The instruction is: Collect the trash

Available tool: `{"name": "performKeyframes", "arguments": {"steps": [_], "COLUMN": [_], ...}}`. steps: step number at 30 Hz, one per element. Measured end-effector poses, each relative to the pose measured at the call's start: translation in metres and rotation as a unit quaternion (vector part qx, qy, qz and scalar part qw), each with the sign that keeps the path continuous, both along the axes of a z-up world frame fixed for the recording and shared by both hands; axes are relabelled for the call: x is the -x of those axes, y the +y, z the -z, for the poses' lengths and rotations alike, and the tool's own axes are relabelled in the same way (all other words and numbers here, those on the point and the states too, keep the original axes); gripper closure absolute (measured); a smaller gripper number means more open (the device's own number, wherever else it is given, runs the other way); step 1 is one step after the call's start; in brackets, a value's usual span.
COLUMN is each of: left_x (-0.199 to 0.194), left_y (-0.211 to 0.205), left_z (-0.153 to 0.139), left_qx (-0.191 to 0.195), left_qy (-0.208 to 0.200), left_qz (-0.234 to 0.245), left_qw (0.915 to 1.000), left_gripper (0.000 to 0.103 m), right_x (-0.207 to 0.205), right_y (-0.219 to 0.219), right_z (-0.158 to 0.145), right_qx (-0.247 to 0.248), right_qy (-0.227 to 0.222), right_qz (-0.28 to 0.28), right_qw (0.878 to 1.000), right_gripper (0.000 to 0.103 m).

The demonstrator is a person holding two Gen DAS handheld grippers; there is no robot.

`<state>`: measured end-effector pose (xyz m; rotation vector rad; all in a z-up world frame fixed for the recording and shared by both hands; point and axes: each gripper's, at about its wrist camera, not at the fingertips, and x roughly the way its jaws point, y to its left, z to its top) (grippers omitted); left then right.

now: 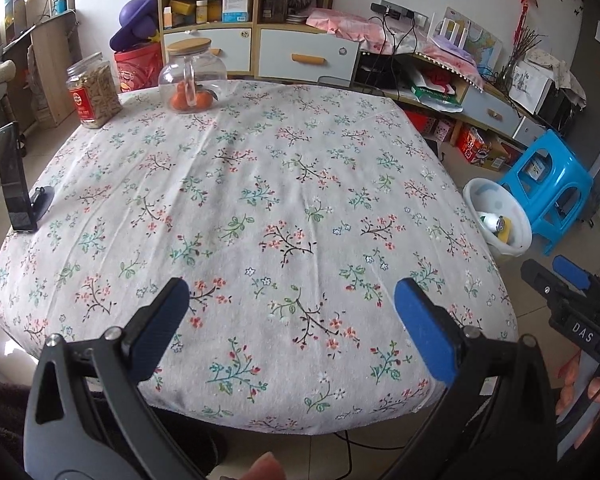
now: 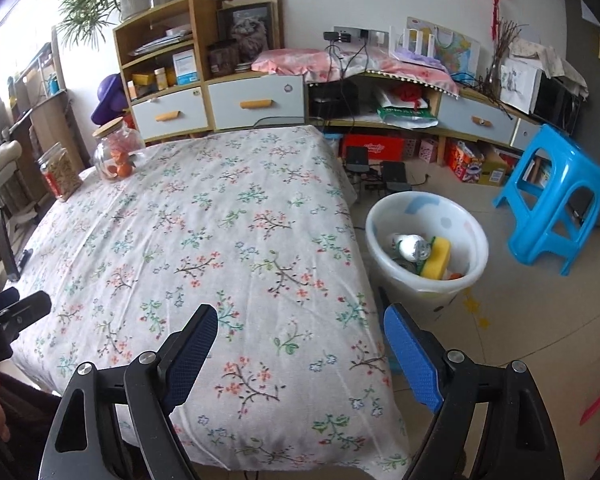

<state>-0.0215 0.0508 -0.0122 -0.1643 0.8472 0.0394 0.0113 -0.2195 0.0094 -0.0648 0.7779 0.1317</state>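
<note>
Table (image 1: pixel 260 184) under floral cloth, cluttered room behind. At 11 o'clock — two jars: one snack jar (image 1: pixel 94 90), one glass jar (image 1: pixel 192 76). Left gripper (image 1: pixel 292 320) and right gripper (image 2: pixel 300 344) both gape, holding nothing. At 2 o'clock — one white bin (image 2: pixel 426 246) on the floor holding the trash (image 2: pixel 424 254); one blue stool (image 2: pixel 556 196).

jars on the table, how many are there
2, both at the table's far left corner: the lidded glass jar holding oranges, and the snack jar with a red label beside it, nearer the left edge. No others show.
</note>
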Motion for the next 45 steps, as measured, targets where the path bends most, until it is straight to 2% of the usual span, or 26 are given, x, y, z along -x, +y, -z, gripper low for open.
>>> {"name": "performKeyframes", "arguments": {"steps": [21, 45], "left_x": [0.0017, 0.0023], "left_y": [-0.0016, -0.0101], "left_z": [-0.0002, 0.0005], "left_qx": [-0.009, -0.013], "left_qy": [-0.005, -0.003], "left_qz": [-0.01, 0.0], "left_qw": [0.9999, 0.9999], "left_gripper": [0.001, 0.001], "right_x": [0.0051, 0.004], "right_y": [-0.0026, -0.0063], "right_z": [0.0036, 0.0064], "right_qx": [-0.007, -0.015], "right_qy": [0.004, 0.015], "right_qz": [-0.001, 0.005], "right_qw": [1.0, 1.0], "right_gripper": [0.016, 0.016]}}
